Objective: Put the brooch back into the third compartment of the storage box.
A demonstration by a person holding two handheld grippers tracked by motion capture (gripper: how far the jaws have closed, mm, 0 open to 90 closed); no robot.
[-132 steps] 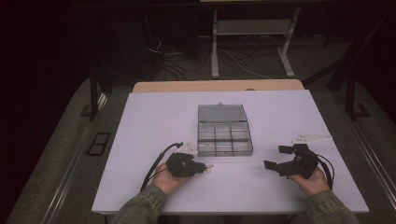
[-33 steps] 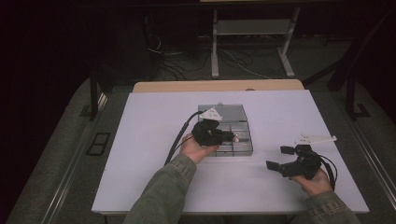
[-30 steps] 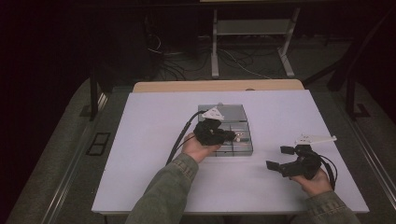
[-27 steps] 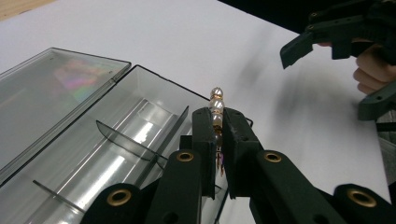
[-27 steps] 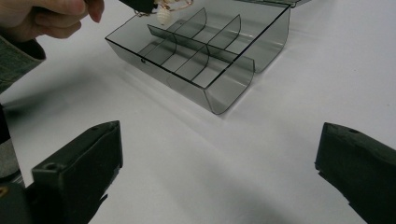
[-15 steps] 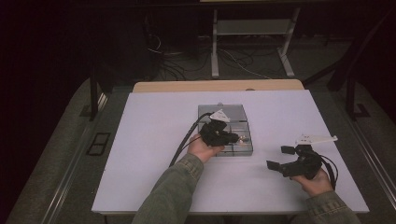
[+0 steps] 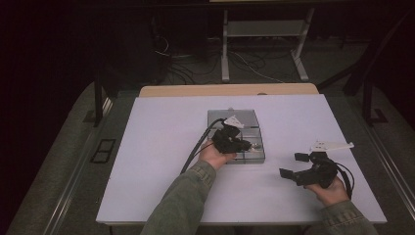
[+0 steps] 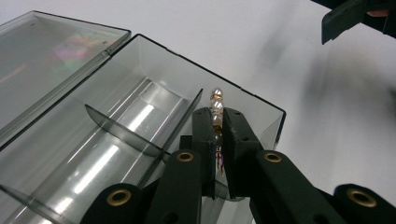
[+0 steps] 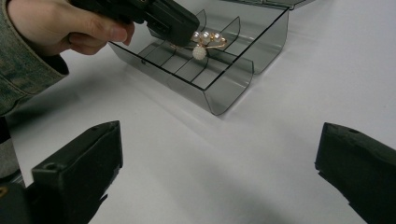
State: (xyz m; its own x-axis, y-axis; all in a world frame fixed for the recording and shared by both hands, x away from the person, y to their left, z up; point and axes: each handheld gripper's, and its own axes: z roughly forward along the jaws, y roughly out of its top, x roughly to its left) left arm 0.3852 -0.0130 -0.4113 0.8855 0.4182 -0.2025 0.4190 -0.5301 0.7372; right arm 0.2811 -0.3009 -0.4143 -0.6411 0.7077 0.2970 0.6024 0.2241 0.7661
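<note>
A smoke-grey clear compartment box (image 7: 258, 155) lies mid-table with its lid (image 8: 51, 51) folded back flat. My left gripper (image 8: 218, 123) hangs over the box's end compartment, shut on a gold piece of jewellery with pearls (image 8: 216, 100) that sticks out past its fingertips. In the right gripper view the same jewellery (image 9: 203, 44) dangles just above the dividers, under the left gripper (image 9: 180, 28). My right gripper (image 9: 219, 154) rests low over the table to the right of the box (image 9: 229, 93). It is open, with nothing between its fingers (image 9: 88, 154).
The white tabletop (image 7: 156, 147) stretches bare on both sides of the box. The left gripper's cable (image 7: 195, 147) trails back along the left sleeve. Beyond the table's far wooden edge (image 7: 225, 90) the floor is dark, with cables and a metal stand.
The left hand came from the table's near side to over the box, then eased slightly right and down with the jewellery. The right hand stayed put.
</note>
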